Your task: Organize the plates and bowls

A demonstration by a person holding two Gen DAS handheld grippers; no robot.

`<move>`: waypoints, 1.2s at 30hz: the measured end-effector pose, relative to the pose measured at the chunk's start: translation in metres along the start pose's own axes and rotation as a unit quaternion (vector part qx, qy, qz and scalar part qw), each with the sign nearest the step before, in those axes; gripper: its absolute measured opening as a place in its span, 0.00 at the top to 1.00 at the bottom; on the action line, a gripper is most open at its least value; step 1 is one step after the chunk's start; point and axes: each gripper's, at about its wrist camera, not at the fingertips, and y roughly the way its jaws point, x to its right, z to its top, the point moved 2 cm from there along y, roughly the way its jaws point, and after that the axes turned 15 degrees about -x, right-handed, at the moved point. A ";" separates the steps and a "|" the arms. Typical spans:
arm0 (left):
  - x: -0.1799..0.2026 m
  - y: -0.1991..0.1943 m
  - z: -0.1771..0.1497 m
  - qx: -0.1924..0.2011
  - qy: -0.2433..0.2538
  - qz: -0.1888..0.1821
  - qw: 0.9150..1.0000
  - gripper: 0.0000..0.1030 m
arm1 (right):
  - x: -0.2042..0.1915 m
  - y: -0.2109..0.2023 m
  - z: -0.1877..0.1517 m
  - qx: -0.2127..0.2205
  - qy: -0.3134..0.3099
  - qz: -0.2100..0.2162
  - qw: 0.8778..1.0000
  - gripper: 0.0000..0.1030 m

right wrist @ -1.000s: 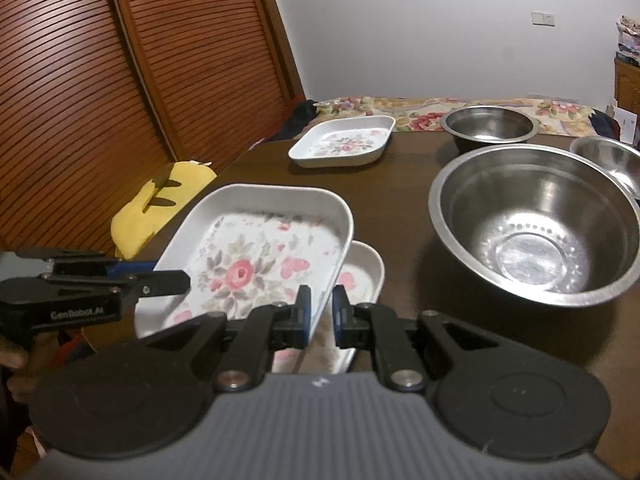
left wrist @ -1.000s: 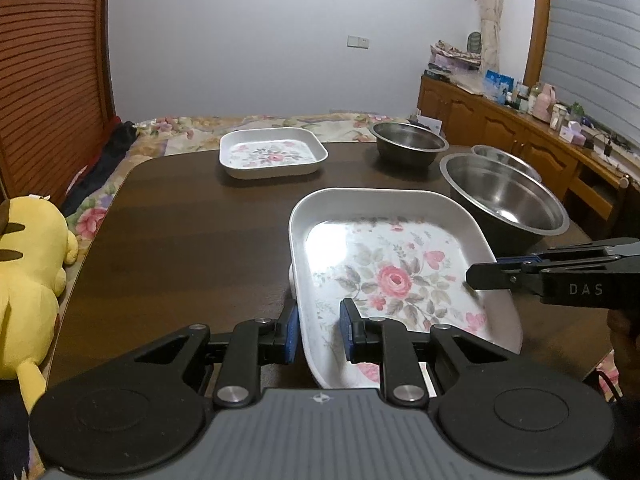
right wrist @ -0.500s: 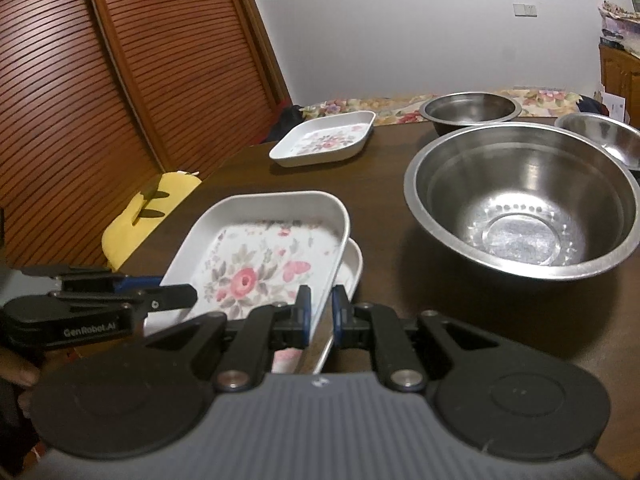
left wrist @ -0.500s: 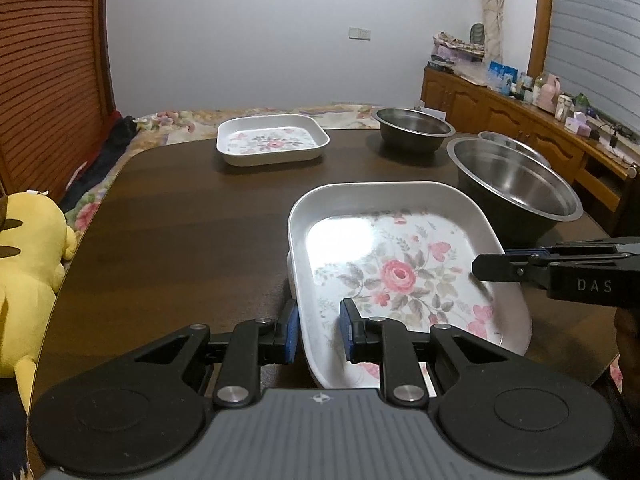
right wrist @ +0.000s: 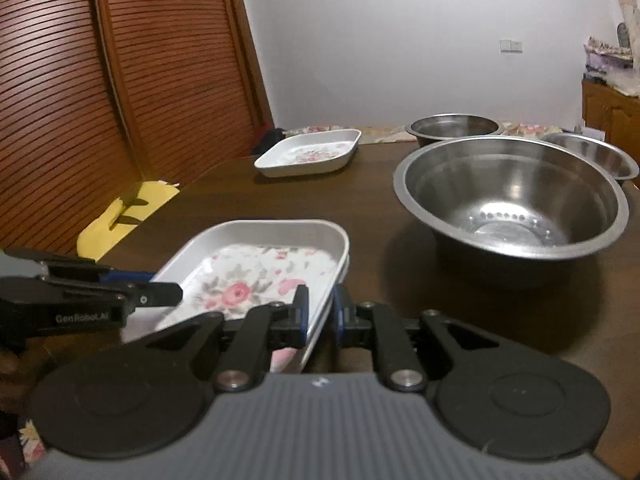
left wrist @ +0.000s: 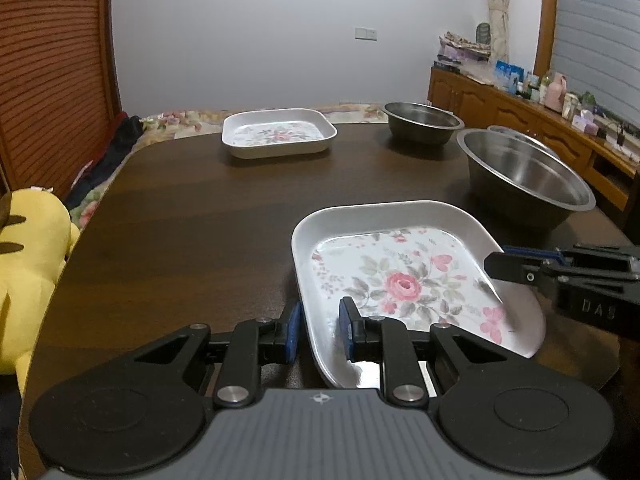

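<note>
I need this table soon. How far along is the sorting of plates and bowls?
Early; nothing looks finished. In hand: the left tongs and right tongs both clamp the held dish, which sits low over a second dish, nearly nested. Left: the far dish stands alone across the table, and the large bowl, far bowl and third bowl all stand unstacked.

Left gripper (left wrist: 319,330) clamped on floral plate (left wrist: 404,280) rim at table (left wrist: 192,216) near edge; right gripper (left wrist: 494,266) at its right rim; second plate (left wrist: 278,133) and bowls (left wrist: 524,172) at far edge.
</note>
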 end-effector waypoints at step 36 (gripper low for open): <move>-0.010 -0.029 0.047 0.050 0.012 0.003 0.999 0.75 | 0.001 -0.044 0.037 0.033 -0.029 0.017 0.999 0.84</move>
